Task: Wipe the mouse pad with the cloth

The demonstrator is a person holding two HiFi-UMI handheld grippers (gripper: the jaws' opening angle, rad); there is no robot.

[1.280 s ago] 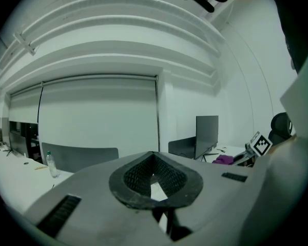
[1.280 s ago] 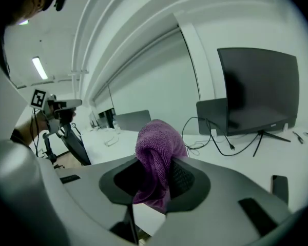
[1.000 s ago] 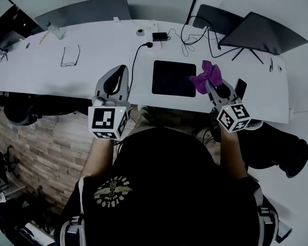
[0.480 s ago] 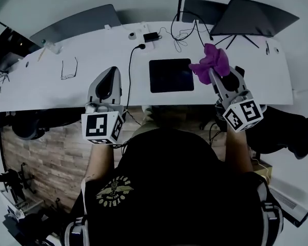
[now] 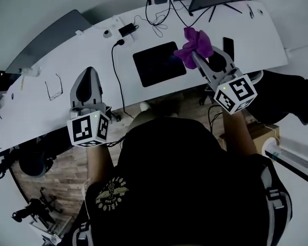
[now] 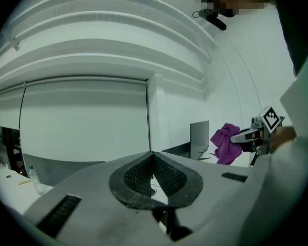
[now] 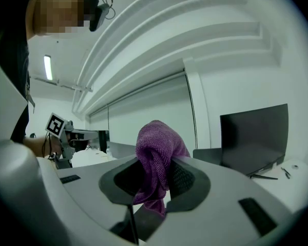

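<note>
Swung round since half a second ago, the head view now shows the white desk [image 5: 77,60] running slantwise, while the purple cloth [image 5: 194,44] has kept its place by the mouse pad's right edge, up near the far corner.

The right gripper [image 7: 155,164] has its jaws clenched on the cloth [image 7: 157,146]. The fabric bunches in a rounded knot above the pads, and a short tail hangs below them. In the head view the right gripper [image 5: 196,54] reaches forward and holds that bunch over the far right corner of the black mouse pad [image 5: 159,63]; whether cloth and pad touch cannot be told.

The left gripper [image 6: 153,156] has its jaws pressed together at the tips with nothing between them. It points upward and forward. In the head view the left gripper [image 5: 87,72] sits over the desk's near edge, well apart from the pad.

A black cable [image 5: 114,68] runs down the desk between the left gripper and the pad. Eyeglasses [image 5: 53,87] lie farther left. A black phone [image 5: 228,43] lies just right of the cloth.
</note>
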